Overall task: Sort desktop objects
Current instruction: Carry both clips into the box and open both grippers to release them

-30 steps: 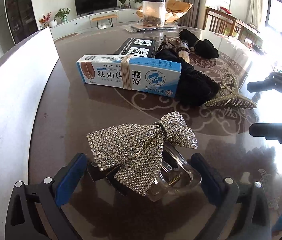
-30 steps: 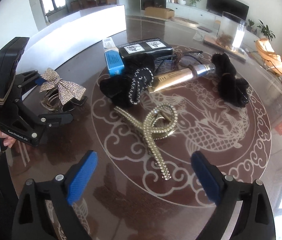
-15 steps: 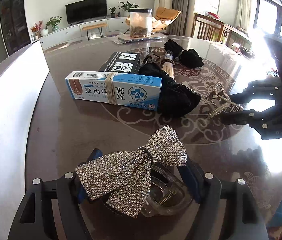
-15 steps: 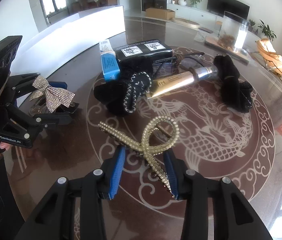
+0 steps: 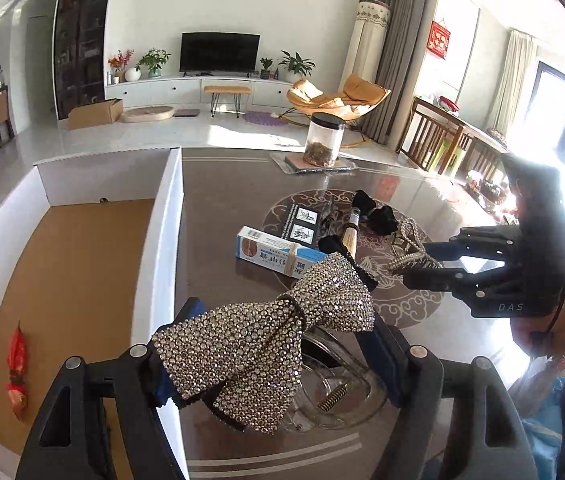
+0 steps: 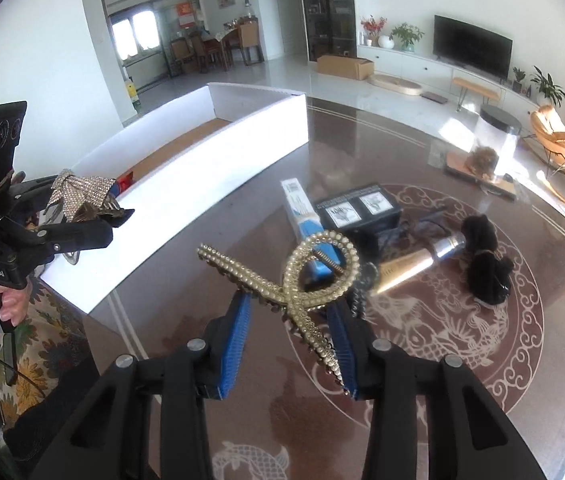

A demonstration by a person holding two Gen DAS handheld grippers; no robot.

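Beyond the jaws a bright living room opens: white walls, a pale glossy floor (image 5: 162, 132), and a dark television (image 5: 219, 52) above a long white cabinet (image 5: 170, 90) with potted plants. To the right, an orange lounge chair (image 5: 334, 100) sits by grey curtains (image 5: 396, 60), and sunlight floods through tall windows (image 5: 558, 108) onto the dark patterned surface (image 5: 222, 208).

Home living room, television (image 5: 219, 51), lounge chair (image 5: 336, 98)

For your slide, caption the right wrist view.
Right gripper lifts a pearl hair claw above the table; left gripper holds a rhinestone bow clip.
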